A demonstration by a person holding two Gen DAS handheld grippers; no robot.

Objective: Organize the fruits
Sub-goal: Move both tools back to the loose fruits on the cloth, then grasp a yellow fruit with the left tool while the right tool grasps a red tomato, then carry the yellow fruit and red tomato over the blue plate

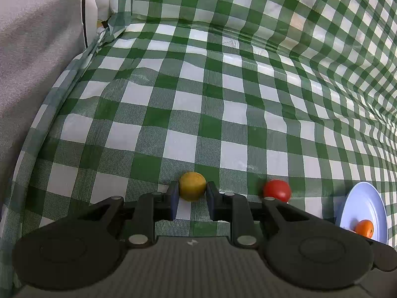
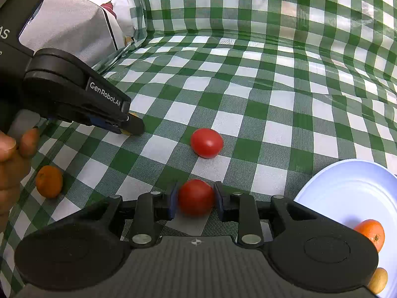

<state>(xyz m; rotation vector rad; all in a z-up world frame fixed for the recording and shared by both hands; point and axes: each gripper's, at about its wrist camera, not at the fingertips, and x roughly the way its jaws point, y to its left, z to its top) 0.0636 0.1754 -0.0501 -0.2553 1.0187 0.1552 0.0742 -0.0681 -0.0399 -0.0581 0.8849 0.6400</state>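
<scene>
The left gripper [image 1: 192, 193] is clenching its fingers [image 1: 173, 198] on a yellow fruit [image 1: 192, 186], which is sitting on the green-checked cloth [image 1: 198, 99] covering the counter. In the left wrist view, a red tomato [image 1: 277, 190] is lying on the cloth at about 3 o'clock from the yellow fruit, apart from it, and the pale blue plate [image 1: 364, 198] is showing further out in the same direction with an orange fruit [image 1: 364, 228] resting on it.

The right gripper [image 2: 196, 198] is grasping a second red tomato [image 2: 196, 197] between its fingers [image 2: 219, 198]; whether this tomato is touching the cloth cannot be told. In the right wrist view, the first tomato is lying near the held one at 12 o'clock. A loose orange fruit [image 2: 49, 181] is resting on the cloth at 9 o'clock, near the person's hand [image 2: 12, 156]. At 4 o'clock the plate is also carrying a small tan fruit [image 2: 378, 280] at its near edge, beside the orange fruit.
</scene>
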